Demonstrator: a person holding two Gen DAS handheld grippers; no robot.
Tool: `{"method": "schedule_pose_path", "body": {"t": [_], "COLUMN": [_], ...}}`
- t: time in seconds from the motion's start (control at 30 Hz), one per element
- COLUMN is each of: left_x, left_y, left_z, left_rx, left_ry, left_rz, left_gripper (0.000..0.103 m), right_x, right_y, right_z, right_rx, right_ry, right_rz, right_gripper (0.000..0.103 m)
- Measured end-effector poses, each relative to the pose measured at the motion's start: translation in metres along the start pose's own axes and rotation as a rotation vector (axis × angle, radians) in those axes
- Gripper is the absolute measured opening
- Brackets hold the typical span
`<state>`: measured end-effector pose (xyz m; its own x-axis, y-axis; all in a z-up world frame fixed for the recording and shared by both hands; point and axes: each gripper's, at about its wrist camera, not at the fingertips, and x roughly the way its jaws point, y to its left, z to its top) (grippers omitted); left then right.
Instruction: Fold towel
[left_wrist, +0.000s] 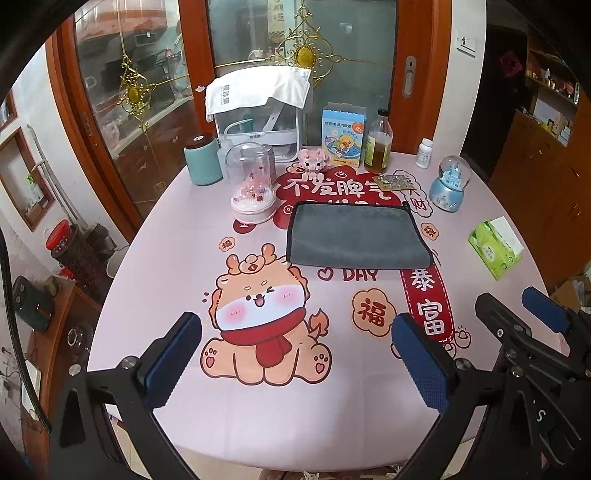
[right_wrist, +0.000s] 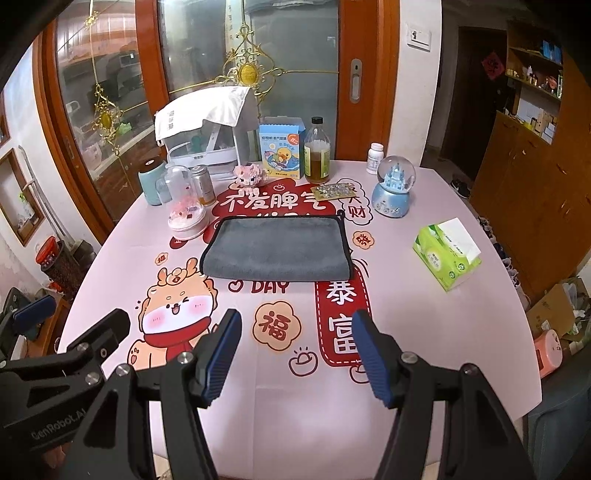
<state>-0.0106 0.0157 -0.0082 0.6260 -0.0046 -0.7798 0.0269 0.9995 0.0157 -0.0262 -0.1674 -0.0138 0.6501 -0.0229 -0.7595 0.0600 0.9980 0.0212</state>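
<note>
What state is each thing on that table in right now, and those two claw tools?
Towel: folded, flat on the table, untouched.
Left gripper: open, empty.
Right gripper: open, empty.
Tissue box: opened, tissue sticking out.
Glass bottle: upright, capped, partly full.
Pill bottle: upright, capped.
Snow globe: upright.

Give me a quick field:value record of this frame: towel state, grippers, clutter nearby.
towel: grey, black trim, flat on table, looks folded once, fold edge nearest the grippers
left gripper: open, empty, short of the towel
right gripper: open, empty, short of the towel
table: pink printed cover
near towel: dome ornament at its left corner, snow globe, tissue box to the right
</note>
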Motion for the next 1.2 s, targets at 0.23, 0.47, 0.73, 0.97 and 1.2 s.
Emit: {"method": "schedule_pose_path", "body": {"t": [0.23,0.47,0.73,0.97,1.2], "left_x": [-0.0029,-0.0033,-0.0035,-0.0034,-0.0037], "left_y": [0.0035,0.0047,0.007,0.0065,0.0067], "left_z": [-0.0027,-0.0033,-0.0049,-0.0044,-0.0056], "left_rx": [0.0,0.001,0.0,0.0,0.0], "left_ry": [0.004,0.012,0.014,0.014,0.014], "left_rz": [0.006,0.009,0.011,0.011,0.01], "left_gripper": [0.102,0.102,0.102,0.102,0.102], "right_x": [-0.0006,-0.002,-0.0025,-0.0025,-0.0026], "right_y": [0.0008,0.0028,0.0034,0.0033,0.001], "right_z": [-0.0028,-0.0052,-0.006,-0.0055,-0.0045], "right_rx": [-0.003,-0.004,-0.006,-0.005,-0.006], "right_ry": [0.003,0.008,0.008,0.007,0.007], "right_rz": [-0.001,0.001,0.001,0.001,-0.001], "right_gripper": [0.062,0.062,0.062,0.062,0.062]}}
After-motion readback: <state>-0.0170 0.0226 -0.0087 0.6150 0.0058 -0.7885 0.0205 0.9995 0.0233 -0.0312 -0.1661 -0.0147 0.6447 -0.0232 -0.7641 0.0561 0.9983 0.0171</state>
